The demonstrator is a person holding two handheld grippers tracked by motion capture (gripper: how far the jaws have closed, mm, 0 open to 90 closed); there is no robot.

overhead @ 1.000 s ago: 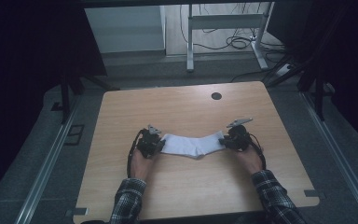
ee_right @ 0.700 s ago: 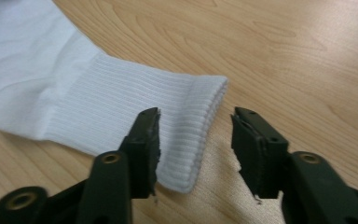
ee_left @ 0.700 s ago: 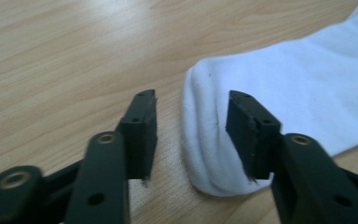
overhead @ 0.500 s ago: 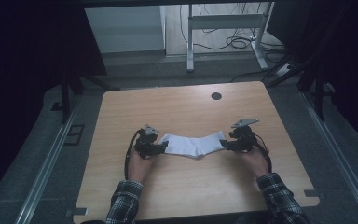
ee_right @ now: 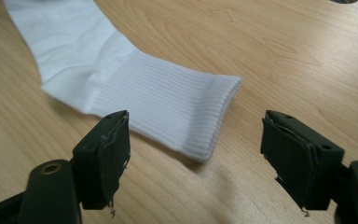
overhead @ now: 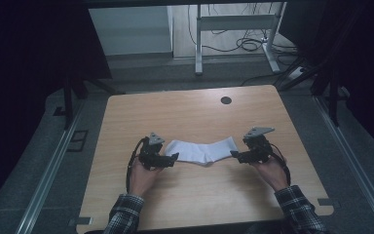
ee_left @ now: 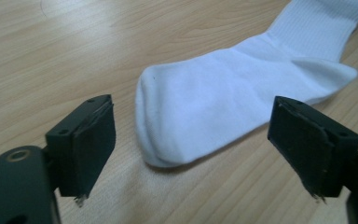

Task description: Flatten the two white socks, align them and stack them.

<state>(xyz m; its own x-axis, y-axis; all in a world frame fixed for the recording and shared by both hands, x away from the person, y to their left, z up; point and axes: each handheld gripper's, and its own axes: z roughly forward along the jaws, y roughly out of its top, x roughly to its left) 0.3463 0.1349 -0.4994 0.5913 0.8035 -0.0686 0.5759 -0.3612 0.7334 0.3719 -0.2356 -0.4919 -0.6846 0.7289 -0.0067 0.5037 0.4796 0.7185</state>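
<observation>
The wooden tabletop (overhead: 185,117) carries one white sock (overhead: 202,150), laid flat and stretched sideways just below the tabletop's centre. A round cable hole (overhead: 226,100) sits toward 12 o'clock from the sock. The left gripper (overhead: 169,160) stands at the sock's 9 o'clock end, facing the toe (ee_left: 154,140). Its fingers (ee_left: 91,140) have just been opening and are spread wide, nothing between them. The right gripper (overhead: 237,156) stands at the 3 o'clock end, facing the ribbed cuff (ee_right: 205,116). Its fingers (ee_right: 105,156) have likewise been opening and are spread, clear of the cuff.
</observation>
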